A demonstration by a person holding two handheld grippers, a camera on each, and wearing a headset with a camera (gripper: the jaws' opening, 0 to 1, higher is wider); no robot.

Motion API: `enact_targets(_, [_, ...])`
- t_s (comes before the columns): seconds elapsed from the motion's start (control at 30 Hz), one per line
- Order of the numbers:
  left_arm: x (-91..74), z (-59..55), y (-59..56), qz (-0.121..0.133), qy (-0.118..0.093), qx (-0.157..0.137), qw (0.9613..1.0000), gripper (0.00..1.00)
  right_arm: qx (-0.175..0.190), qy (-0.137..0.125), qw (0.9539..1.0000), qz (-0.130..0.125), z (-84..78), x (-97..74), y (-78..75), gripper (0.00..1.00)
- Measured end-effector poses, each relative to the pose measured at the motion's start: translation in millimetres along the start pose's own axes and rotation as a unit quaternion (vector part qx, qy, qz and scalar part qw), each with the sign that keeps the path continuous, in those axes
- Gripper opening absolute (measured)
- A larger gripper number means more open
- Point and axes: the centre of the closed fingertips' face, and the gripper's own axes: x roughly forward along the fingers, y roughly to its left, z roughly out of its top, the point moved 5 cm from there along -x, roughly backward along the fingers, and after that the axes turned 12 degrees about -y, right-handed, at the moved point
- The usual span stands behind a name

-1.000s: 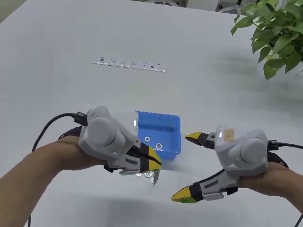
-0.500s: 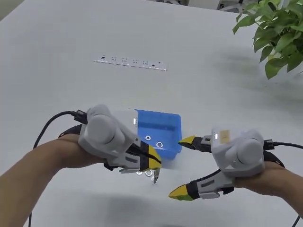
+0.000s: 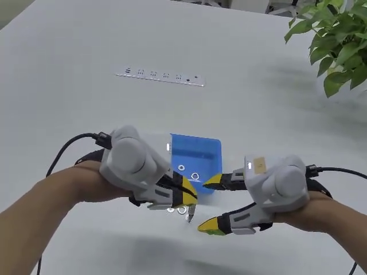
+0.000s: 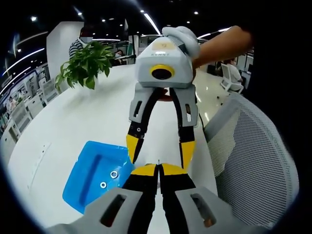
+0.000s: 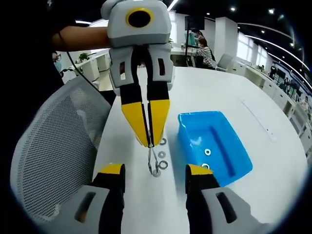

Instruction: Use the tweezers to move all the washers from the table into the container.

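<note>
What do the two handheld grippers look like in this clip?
Both the left gripper and right gripper have rounded light-grey housings, black jaws with yellow tips, and a black cable at the rear. The right one carries a small tan label on top. The forearms are bare.

Left gripper (image 3: 188, 199), right gripper (image 3: 205, 205): same build, chunky rounded grey shells, black jaws, yellow tips. Black cable (image 3: 64, 152) trailing off left one, second cable (image 3: 339, 170) off right. Tan sticker (image 3: 258, 165) on right shell.
</note>
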Motion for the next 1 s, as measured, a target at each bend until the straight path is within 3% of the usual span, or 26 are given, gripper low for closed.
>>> enact_targets(0.2, [0.0,0.0,0.6,-0.002,0.002,0.004,1.0,0.05,-0.001,0.008,0.9998,0.017,0.0,6.3,0.7,0.31])
enact_targets(0.67, [-0.1,0.4,0.1,-0.005,0.005,0.005,1.0,0.05,0.008,0.011,0.9995,0.03,2.1,20.0,0.0,0.12])
enact_targets(0.87, [-0.5,0.4,-0.4,-0.006,0.007,0.007,0.9999,0.05,0.024,0.014,0.9991,0.031,1.9,21.3,0.1,0.09])
enact_targets(1.0, [-0.1,0.8,-0.5,-0.006,0.008,0.008,0.9999,0.05,0.022,0.029,0.9987,0.034,1.8,22.3,0.2,0.09])
